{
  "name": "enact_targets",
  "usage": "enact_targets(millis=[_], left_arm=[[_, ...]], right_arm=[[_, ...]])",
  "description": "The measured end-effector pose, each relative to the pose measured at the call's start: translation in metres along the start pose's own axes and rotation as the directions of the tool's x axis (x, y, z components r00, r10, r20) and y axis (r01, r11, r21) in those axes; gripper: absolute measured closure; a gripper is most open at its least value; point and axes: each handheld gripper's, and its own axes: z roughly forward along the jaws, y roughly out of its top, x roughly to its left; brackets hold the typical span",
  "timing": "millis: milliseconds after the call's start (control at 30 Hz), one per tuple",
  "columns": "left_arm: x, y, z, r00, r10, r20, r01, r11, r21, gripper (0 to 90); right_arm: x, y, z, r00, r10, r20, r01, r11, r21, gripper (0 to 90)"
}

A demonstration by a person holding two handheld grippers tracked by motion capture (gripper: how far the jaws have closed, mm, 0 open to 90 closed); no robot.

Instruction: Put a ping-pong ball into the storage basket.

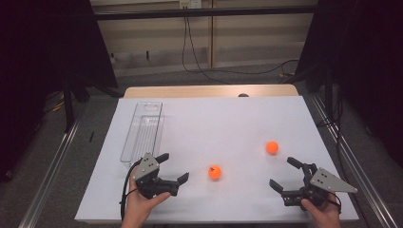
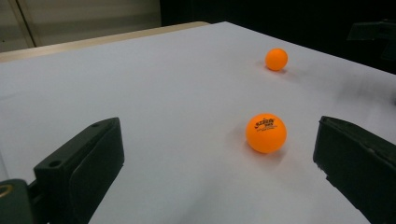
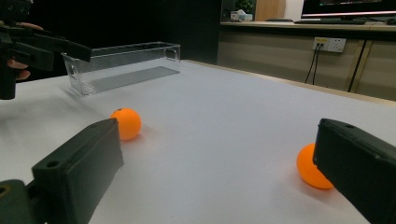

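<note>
orange ball [image 2: 266,133] just ahead of left gripper [image 1: 174,167] — jaws apart, right gripper [image 1: 284,173] jaws apart

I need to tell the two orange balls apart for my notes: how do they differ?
The near ball lies mid-table, closer to the left gripper, while the far ball lies further back, closer to the right gripper. The near ball shows dark printing on its side in the left gripper view; the far ball shows none. Both are orange, similar-sized, resting free on the white sheet.

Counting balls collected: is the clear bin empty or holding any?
Empty: the clear bin shows bare floor; both orange balls lie on the table.
</note>
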Motion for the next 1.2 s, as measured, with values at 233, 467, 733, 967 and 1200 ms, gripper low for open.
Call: enact_targets(millis=[233,467,733,967,1200], left_arm=[[0.0,0.0,0.002,1.0,0.002,0.002,-0.002,1.0,0.007,2.2],[-0.001,0.0,0.005,1.0,0.004,0.007,-0.004,0.9998,0.017,2.3],[-0.002,0.0,0.006,0.9999,0.008,0.01,-0.008,0.9997,0.022,2.4],[-0.003,0.001,0.009,0.9998,0.008,0.018,-0.009,0.9995,0.029,2.4],[-0.005,0.001,0.013,0.9995,0.02,0.025,-0.021,0.9989,0.041,2.4]], right_arm=[[0.0,0.0,0.0,1.0,0.0,-0.001,0.0,1.0,0.0,1.3],[0.0,0.0,0.0,1.0,0.0,-0.002,0.0,1.0,0.0,1.3],[0.0,0.0,0.0,1.0,0.0,-0.002,0.0,1.0,0.0,1.3],[0.0,0.0,0.0,1.0,0.0,-0.002,0.0,1.0,-0.001,1.3],[0.0,0.0,0.0,1.0,0.0,-0.003,0.0,1.0,-0.001,1.3]])
